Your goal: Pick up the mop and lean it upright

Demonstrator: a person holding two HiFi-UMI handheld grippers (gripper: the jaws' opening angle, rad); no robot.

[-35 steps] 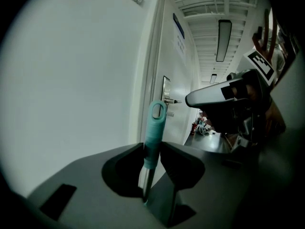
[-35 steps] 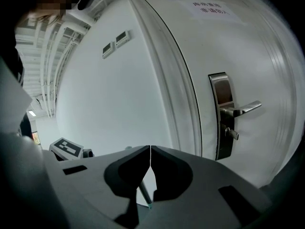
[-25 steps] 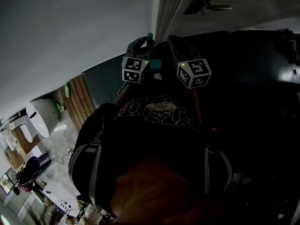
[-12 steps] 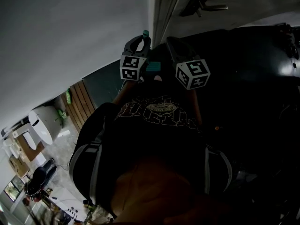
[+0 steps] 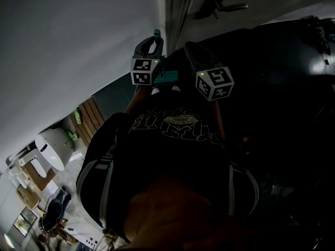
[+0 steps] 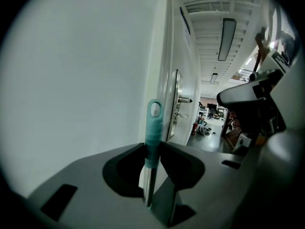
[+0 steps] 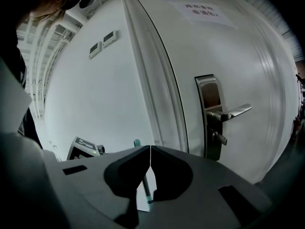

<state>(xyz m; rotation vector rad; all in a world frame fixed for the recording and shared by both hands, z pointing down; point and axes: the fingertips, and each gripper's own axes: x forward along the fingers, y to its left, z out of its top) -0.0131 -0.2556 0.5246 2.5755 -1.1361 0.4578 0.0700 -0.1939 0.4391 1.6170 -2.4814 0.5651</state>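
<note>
The mop handle (image 6: 153,123) has a teal grip with a hanging hole at its tip and a metal shaft below. It stands upright close to the white wall (image 6: 71,80), and my left gripper (image 6: 152,152) is shut on it just under the teal grip. In the head view the teal tip (image 5: 156,34) pokes above the left gripper (image 5: 151,47), beside the door frame. My right gripper (image 7: 150,151) is shut with its jaws touching and nothing between them; the mop handle (image 7: 145,187) shows beyond it. The mop head is hidden.
A white door (image 7: 228,56) with a metal lever handle (image 7: 229,113) stands right of the wall. The person's dark shirt (image 5: 172,156) fills the lower head view. A corridor with ceiling lights (image 6: 228,39) runs past the door.
The left gripper with the mop handle has shifted slightly up and to the left, toward the wall. The right gripper has hardly moved.
</note>
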